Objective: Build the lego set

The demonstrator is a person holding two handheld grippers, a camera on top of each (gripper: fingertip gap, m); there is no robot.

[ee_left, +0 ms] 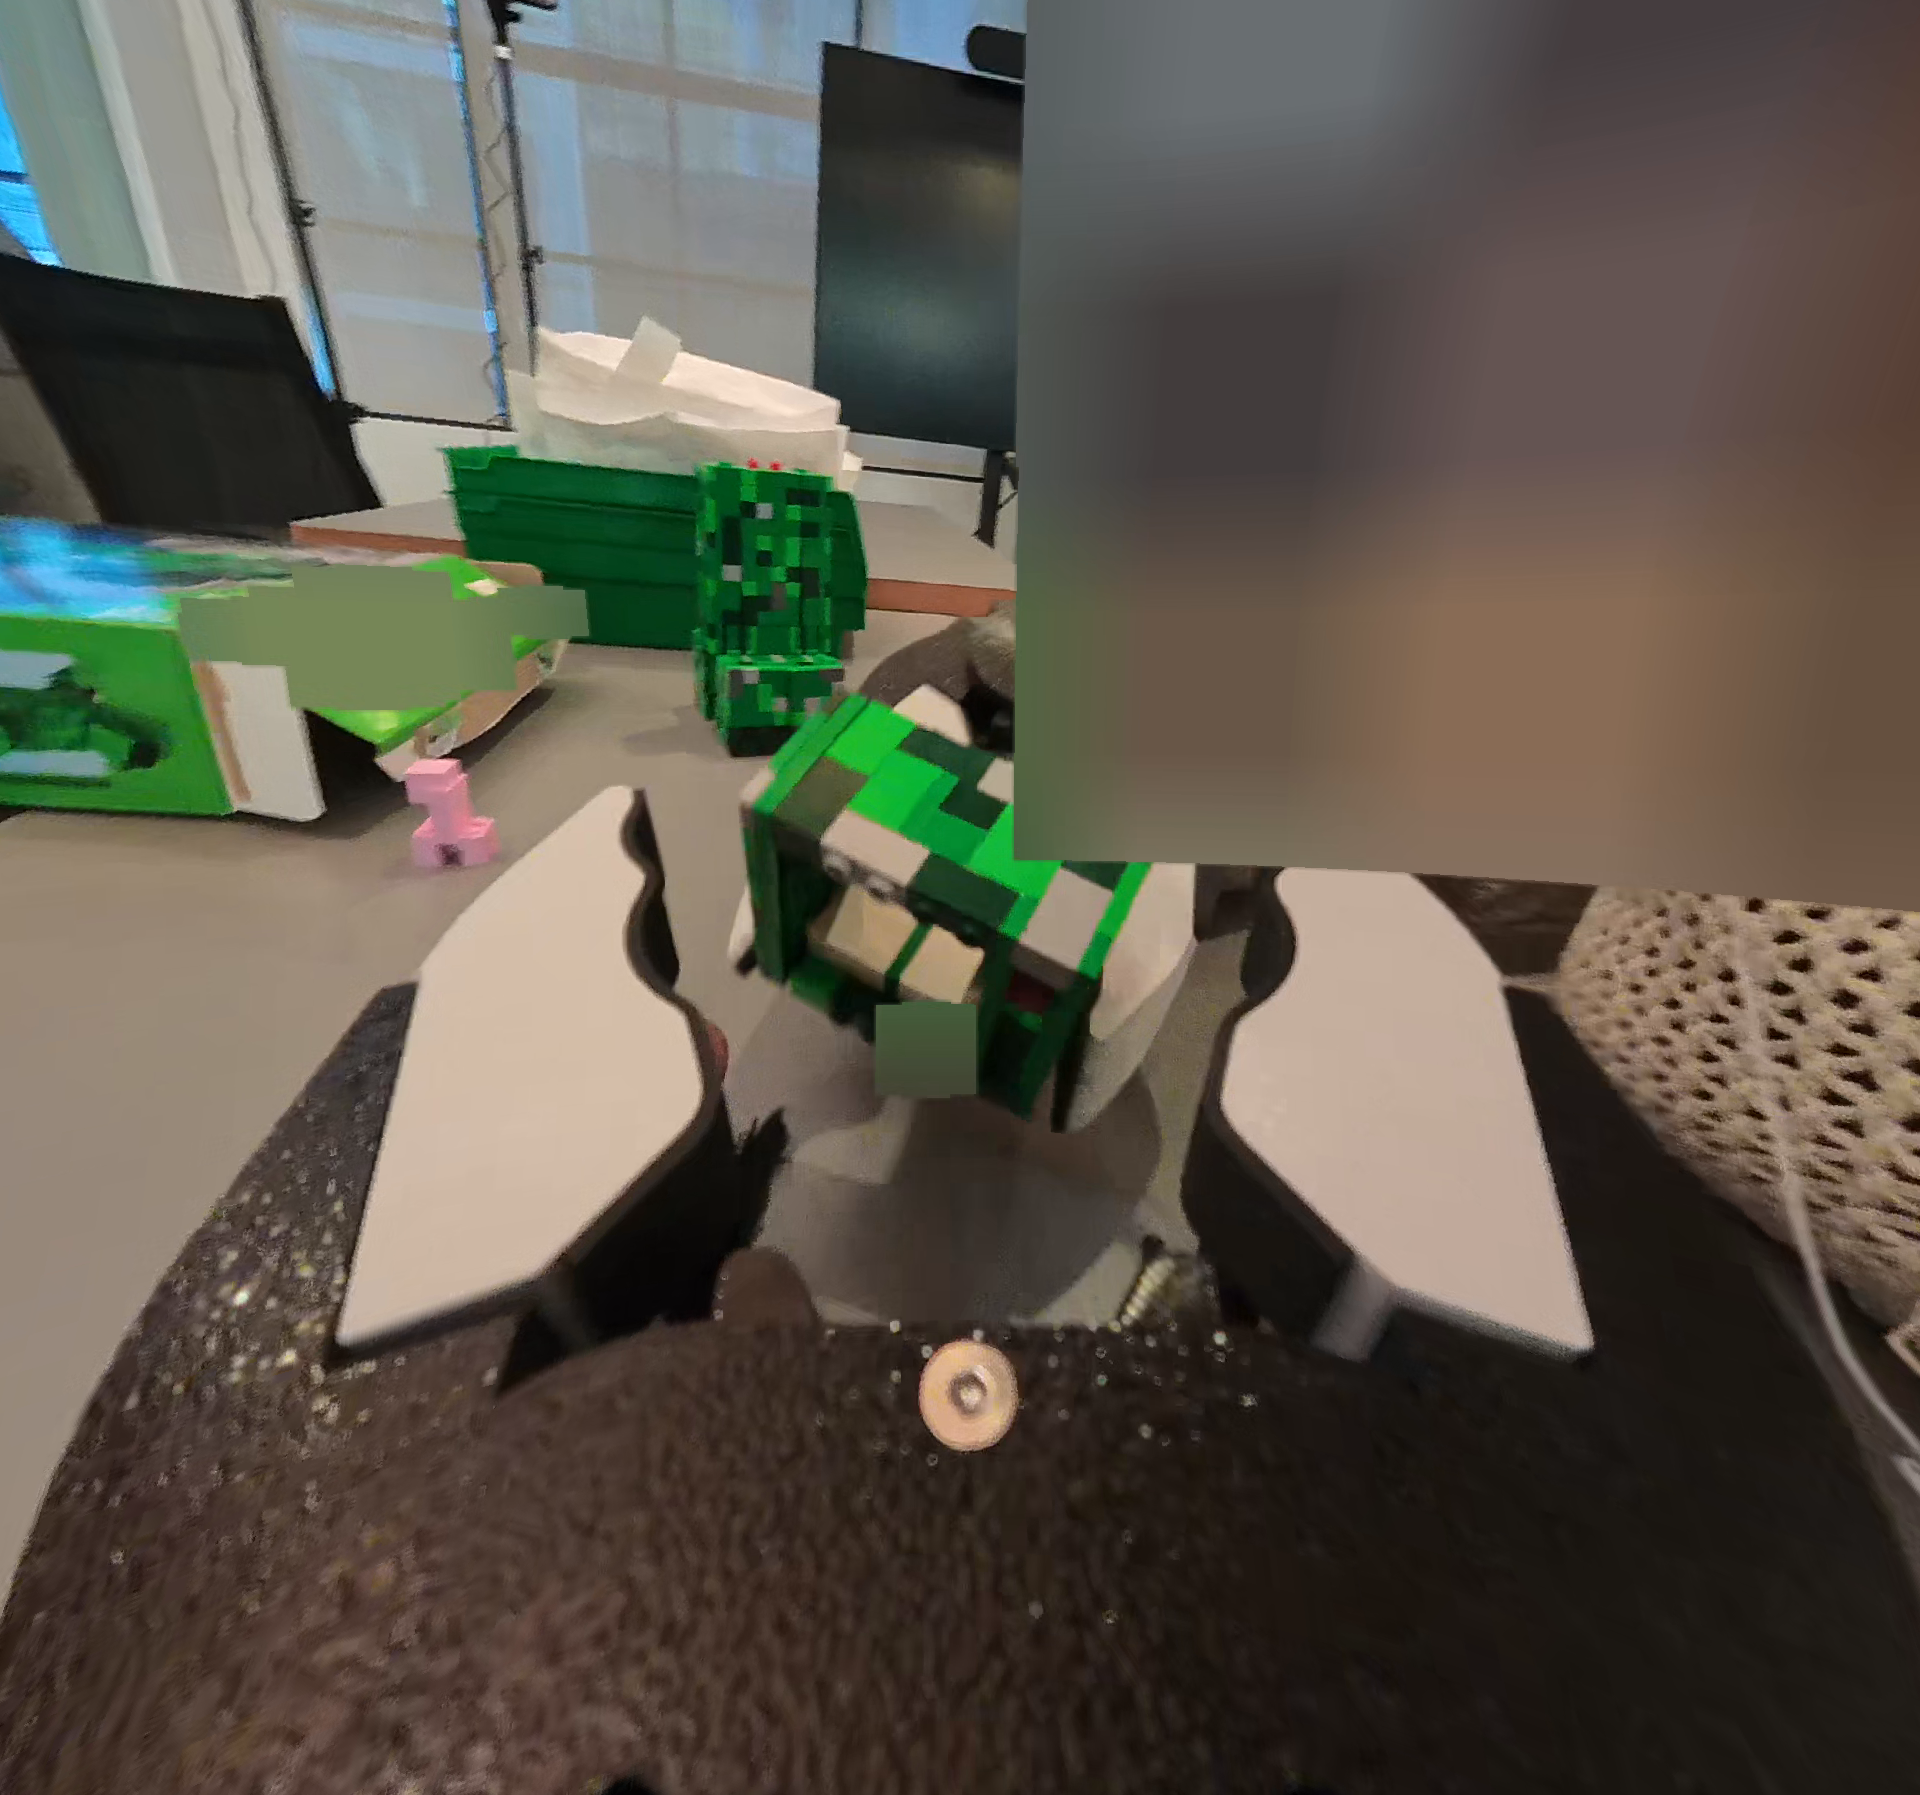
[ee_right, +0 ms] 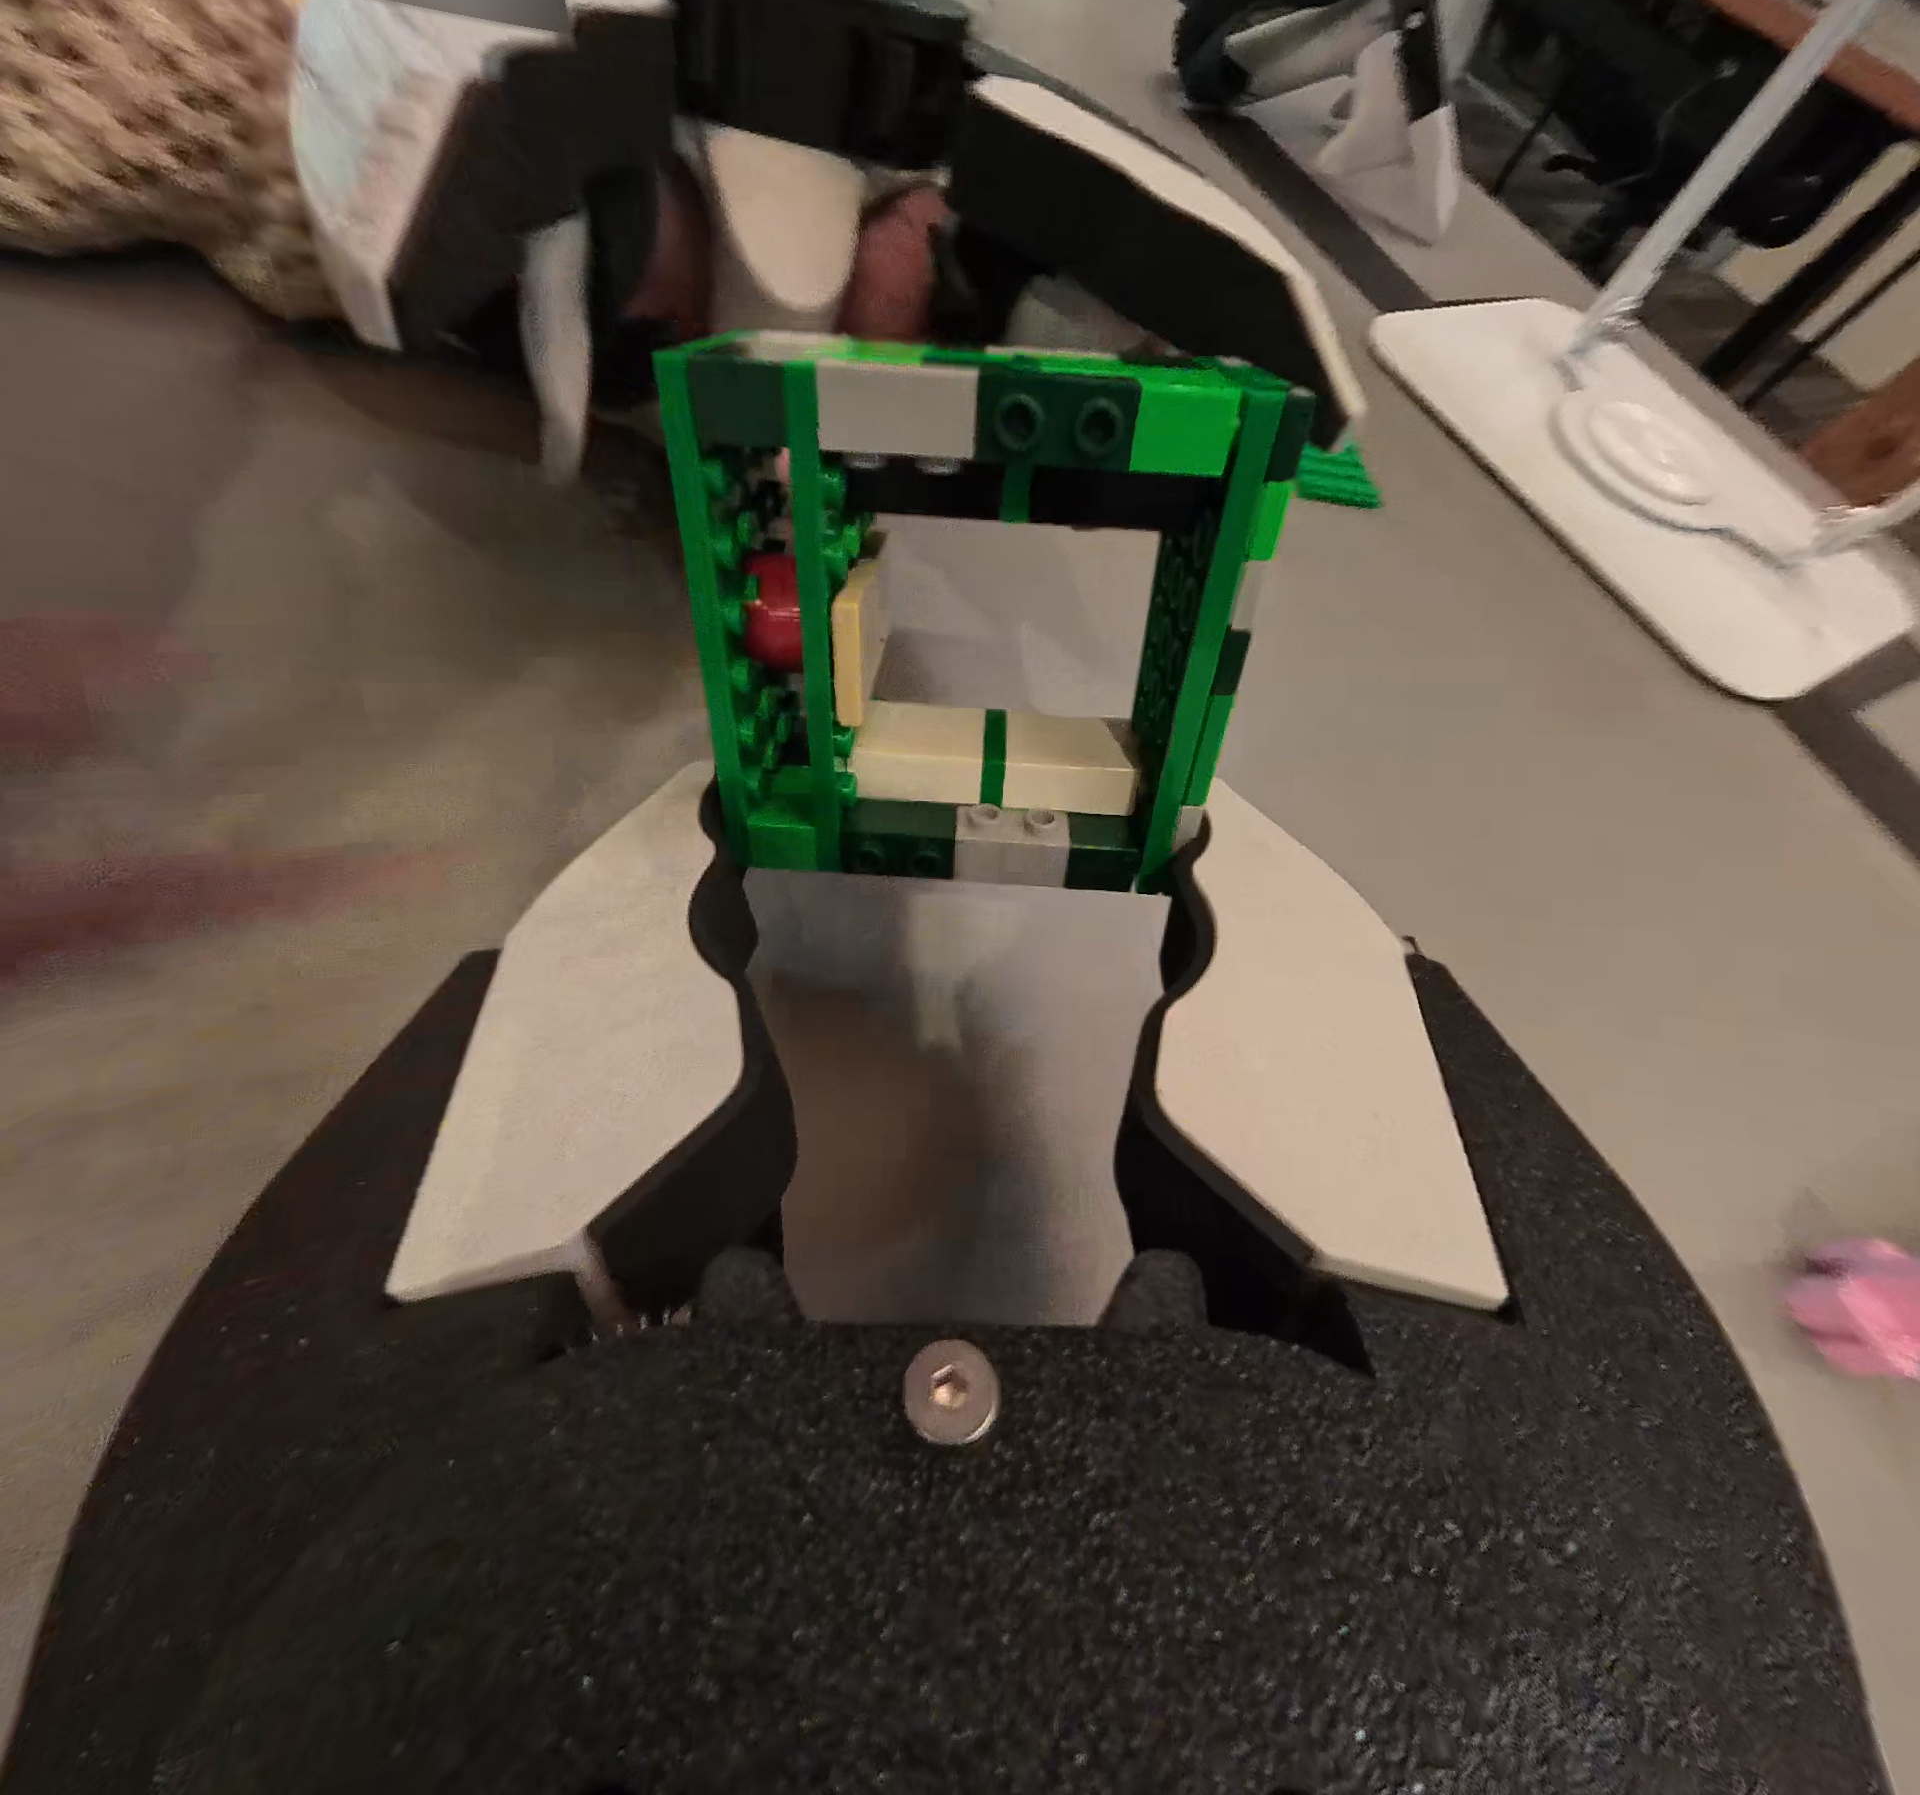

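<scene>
A hollow green lego cube (ee_right: pixel 966 415), patched with grey, dark green and cream tiles and holding a red piece inside, is clamped at its near corners by my right gripper (ee_right: pixel 956 857). The cube is above the grey table. In the left wrist view the cube (ee_left: pixel 935 872) sits tilted between the tips of my left gripper (ee_left: pixel 961 841), which is wide open with a gap on each side. The right gripper's white fingers (ee_left: pixel 1143 976) show around the cube there. The left gripper's fingers (ee_right: pixel 1143 187) show behind the cube. A built green pixel-pattern figure (ee_left: pixel 774 592) stands farther back.
A small pink lego figure (ee_left: pixel 447 815) stands on the grey table (ee_left: pixel 208 966), beside a green set box (ee_left: pixel 104 706). Stacked green trays (ee_left: pixel 582 540) with white paper bags sit at the back. A white lamp base (ee_right: pixel 1662 488) is at the right. A knitted sleeve (ee_left: pixel 1714 1039) is close by. The left gripper's tips are roughly 7 centimeters from the right gripper's.
</scene>
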